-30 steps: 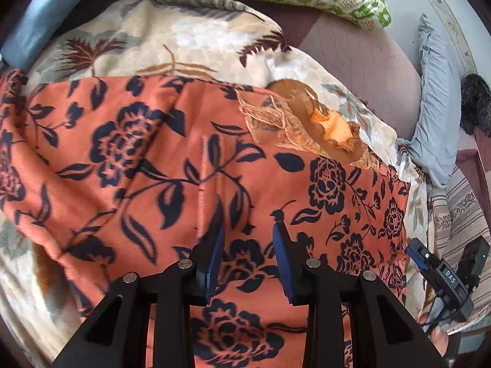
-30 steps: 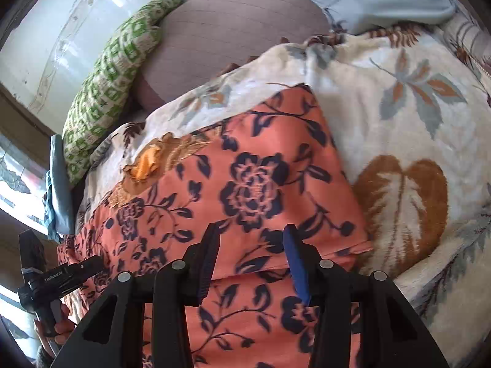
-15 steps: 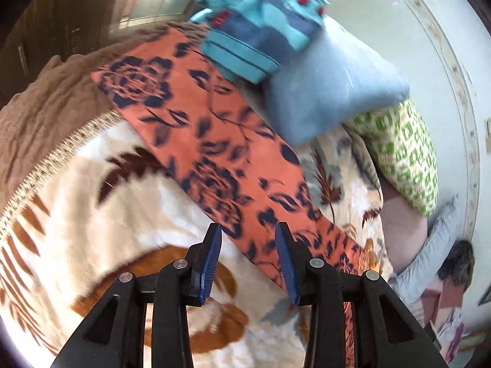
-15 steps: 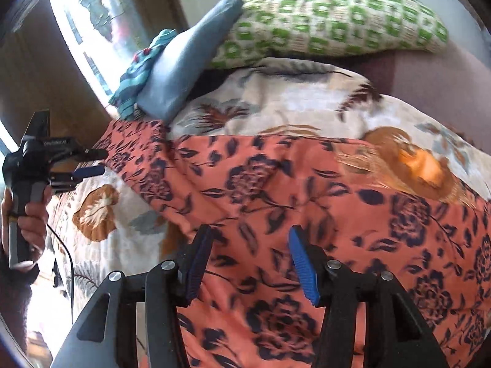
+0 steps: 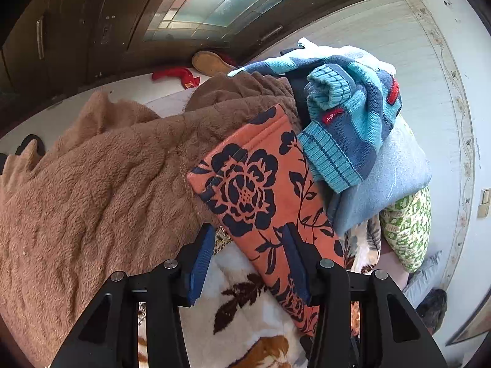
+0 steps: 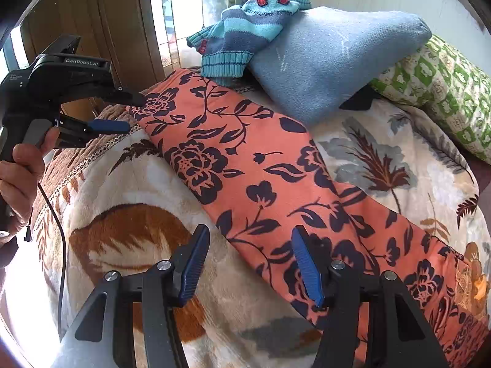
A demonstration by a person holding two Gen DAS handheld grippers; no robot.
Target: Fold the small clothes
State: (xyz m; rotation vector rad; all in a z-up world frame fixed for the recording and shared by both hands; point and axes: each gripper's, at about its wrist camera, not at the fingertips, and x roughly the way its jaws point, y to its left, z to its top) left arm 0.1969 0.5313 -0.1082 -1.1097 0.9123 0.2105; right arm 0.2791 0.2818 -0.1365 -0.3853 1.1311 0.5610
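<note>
Our left gripper (image 5: 245,263) and right gripper (image 6: 250,263) have just been opening and hold nothing. We have left the garment's middle; the orange floral garment (image 6: 245,165) now lies as a long strip, its end near the blanket (image 6: 129,196) edge, ready for the next fold.

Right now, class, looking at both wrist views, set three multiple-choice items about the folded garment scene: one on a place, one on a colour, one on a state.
1. Where does the striped knit sweater lie?
A. on the pale blue pillow
B. under the brown fleece blanket
C. on the floor

2. What colour is the flower print on the orange garment?
A. white
B. dark navy
C. green

3. How do the jaws of the right hand-held gripper stand?
A. shut on the garment
B. shut on nothing
C. open above the garment

Answers: 1 A, its body rests on the pillow's upper end; 2 B, dark navy flowers and leaves cover the orange cloth; 3 C, the blue pads stand apart and pinch no cloth.
</note>
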